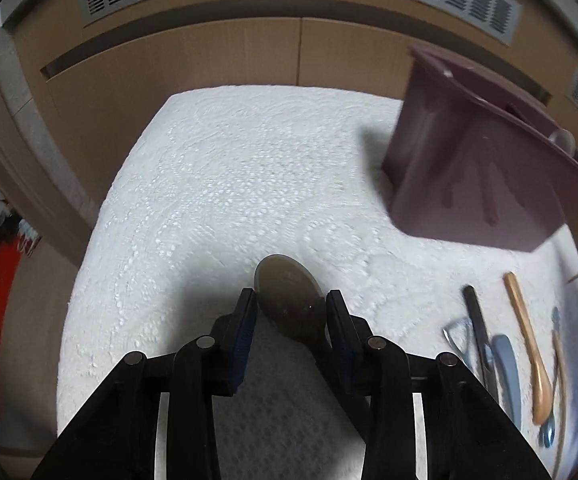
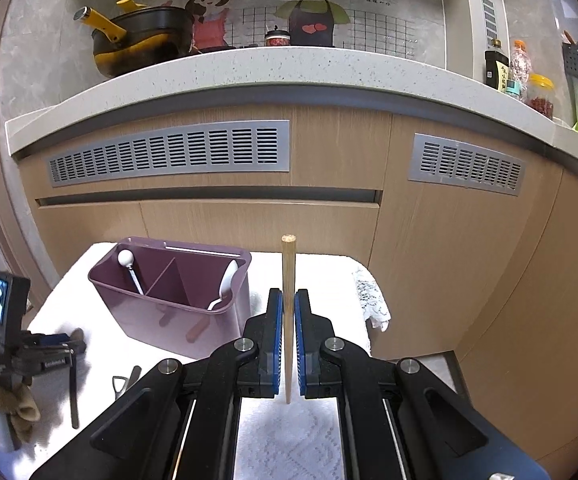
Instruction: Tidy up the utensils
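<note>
Left wrist view first: my left gripper (image 1: 291,304) is closed on a dark wooden spoon (image 1: 289,300), its bowl poking forward between the blue pads and hanging over the middle of the white lace cloth (image 1: 217,184) near its front edge. Toward the cloth's far right corner stands the purple utensil caddy (image 1: 485,160), blurred in this view. Along the right edge lie the loose utensils close together: a small metal peeler (image 1: 458,334), a black-handled tool (image 1: 477,320), a grey-blue handle (image 1: 505,360), a light wooden spoon (image 1: 527,344) and a blue-tipped piece (image 1: 551,432) I cannot identify.

From the right wrist view, the caddy (image 2: 177,296) sits near the cloth's far left corner, divided into compartments; a white round-headed utensil (image 2: 127,264) leans in the left compartment and a white spoon (image 2: 227,280) in the right one. Further right, my right gripper (image 2: 288,304) is clamped on a single bamboo chopstick (image 2: 288,280), held upright between the pads, its blunt end rising above the fingertips and its lower end hanging just above the cloth (image 2: 289,440).
</note>
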